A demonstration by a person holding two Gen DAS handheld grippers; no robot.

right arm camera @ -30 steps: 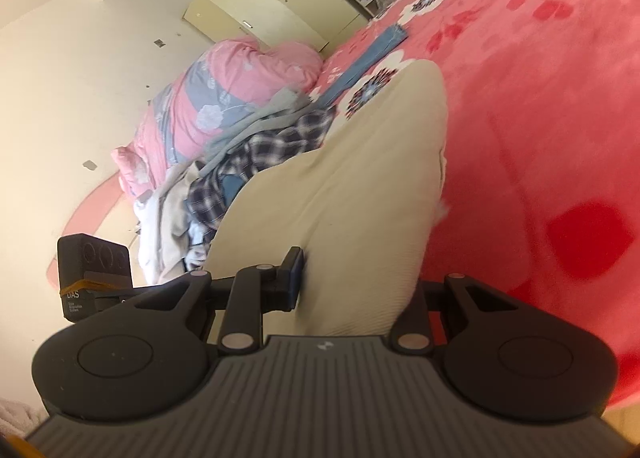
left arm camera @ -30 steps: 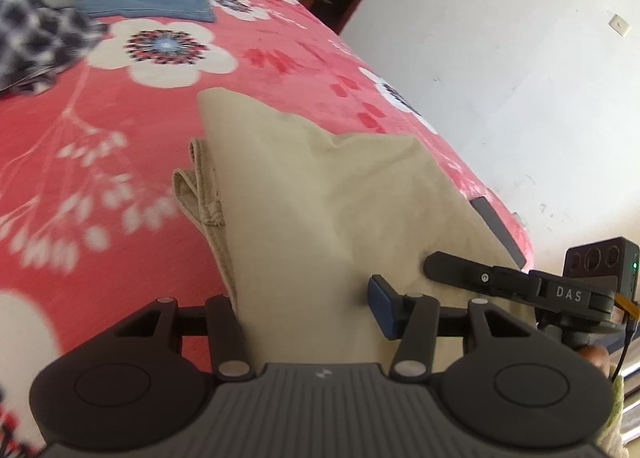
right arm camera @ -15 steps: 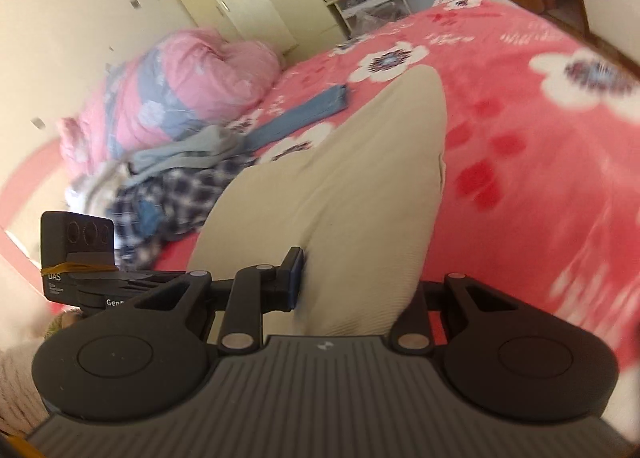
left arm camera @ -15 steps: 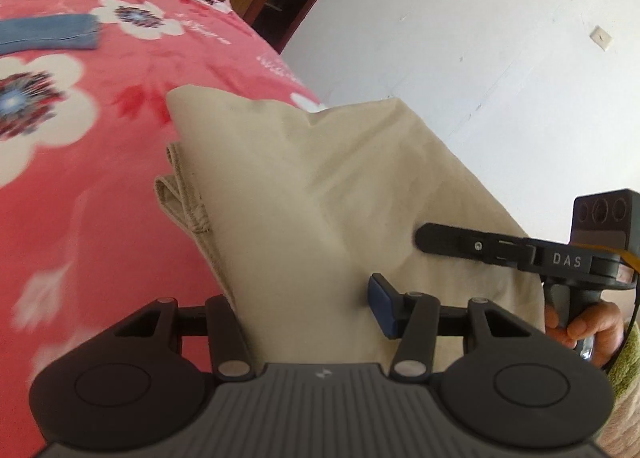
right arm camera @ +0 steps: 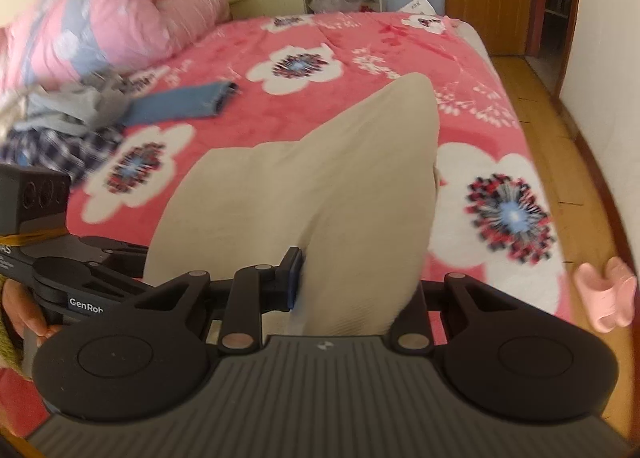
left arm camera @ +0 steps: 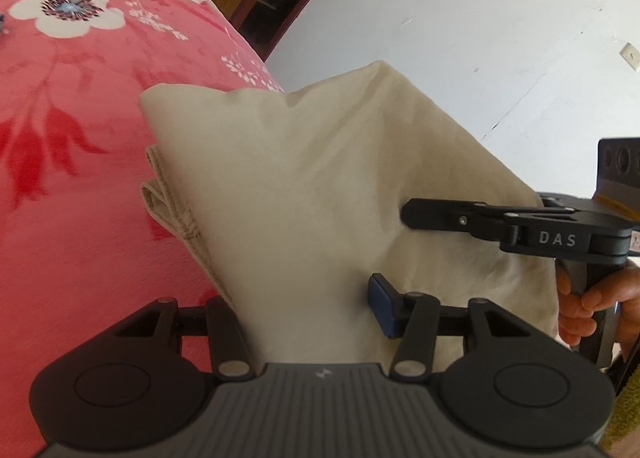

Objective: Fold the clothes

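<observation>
Both tools carried beige garment [left arm camera: 320, 194] sideways toward bed edge [right arm camera: 516, 106].

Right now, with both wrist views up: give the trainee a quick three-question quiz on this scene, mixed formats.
1. True or false: both tongs are clamped on the beige cloth.
2. Which lies beside the plaid heap on the bed? A) jeans B) towel C) book
3. Fill in: the left tongs and right tongs hold the cloth ____ the bed, not flat on it.

Key: 1 true; 2 A; 3 above
</observation>
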